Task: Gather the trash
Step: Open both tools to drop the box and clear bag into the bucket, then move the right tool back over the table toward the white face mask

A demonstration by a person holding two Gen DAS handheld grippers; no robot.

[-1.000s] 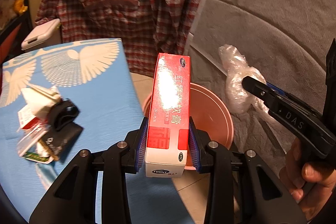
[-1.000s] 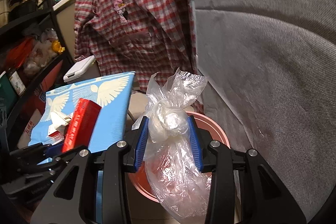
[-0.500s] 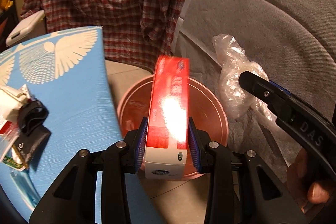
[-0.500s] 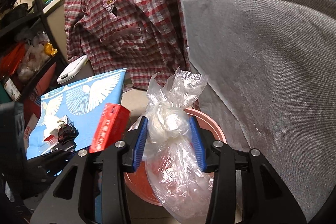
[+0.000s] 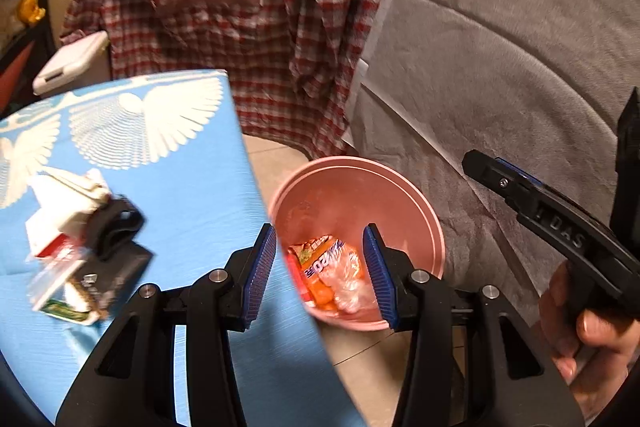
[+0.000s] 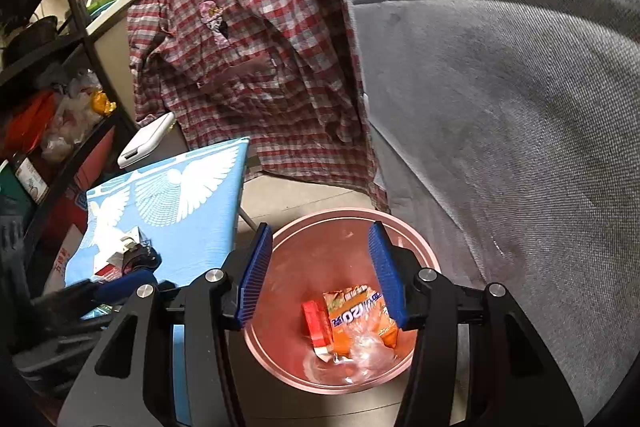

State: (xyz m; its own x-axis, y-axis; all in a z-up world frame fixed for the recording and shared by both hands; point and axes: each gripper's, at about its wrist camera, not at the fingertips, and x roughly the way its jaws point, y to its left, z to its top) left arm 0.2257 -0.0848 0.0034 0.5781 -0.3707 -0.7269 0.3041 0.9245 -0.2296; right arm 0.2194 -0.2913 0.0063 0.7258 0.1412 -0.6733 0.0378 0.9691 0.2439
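The left gripper (image 5: 320, 267) hangs above the pink bin (image 5: 400, 183), its jaws parted and opening, with nothing between the blue pads (image 5: 262, 271); only the bin's contents show through the gap. The right gripper (image 6: 320, 275) is likewise over the bin (image 6: 340, 219), its jaws spread apart and opening, empty of any load.

Down in the bin lie an orange snack wrapper (image 6: 360, 311), a red box (image 6: 316, 323) just beside it at about nine o'clock, and a crumpled clear plastic bag (image 6: 364, 347) touching the wrapper at six o'clock. In the left wrist view the same wrapper (image 5: 328, 263) sits with the clear bag (image 5: 350, 291) against it at about five o'clock.

At nine o'clock from the bin stands a blue table with a white wing pattern (image 5: 192, 187). On it remains a pile of trash (image 5: 76, 239): white crumpled paper, a black item, a dark packet and a small green-edged sachet (the pile is blurred, so the pieces are hard to separate).

At three o'clock in the left wrist view a hand (image 5: 592, 343) grips the handle of the right gripper. A red plaid shirt (image 5: 248, 7) hangs at twelve o'clock, and grey fabric (image 5: 520, 67) fills the two o'clock side. A white case (image 5: 70, 63) rests beyond the table's far edge.
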